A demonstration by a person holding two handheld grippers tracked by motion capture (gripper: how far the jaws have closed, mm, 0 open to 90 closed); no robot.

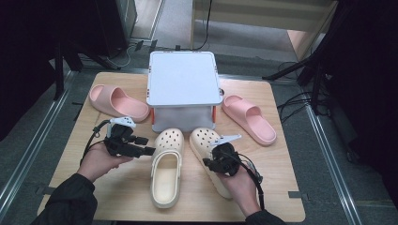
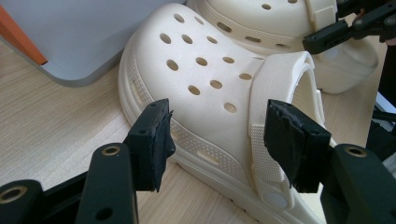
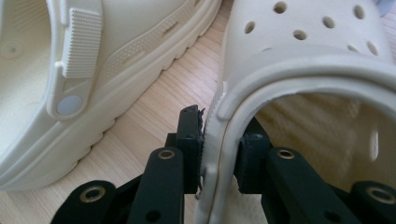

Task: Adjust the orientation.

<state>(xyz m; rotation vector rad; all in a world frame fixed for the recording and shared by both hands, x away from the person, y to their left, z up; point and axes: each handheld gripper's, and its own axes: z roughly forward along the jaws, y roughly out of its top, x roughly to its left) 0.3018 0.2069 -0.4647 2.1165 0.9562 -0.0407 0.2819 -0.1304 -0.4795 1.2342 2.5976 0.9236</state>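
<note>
Clogs, cream pair, are lying side by side at the table's [image 1: 263, 197] near-middle, toes twd the white box [image 1: 183, 77]. I'm gripping the right clog [image 1: 209, 140] w/ my right gripper [image 1: 212, 161], jaws clenched on its side wall by the strap (prob. to lift it). My left gripper [image 1: 149, 151] is hovering released, jaws straddling the left clog's [image 2: 205, 88] side. Bare wood is lying near me; pink slides [image 1: 117, 101] are flanking the box.
</note>
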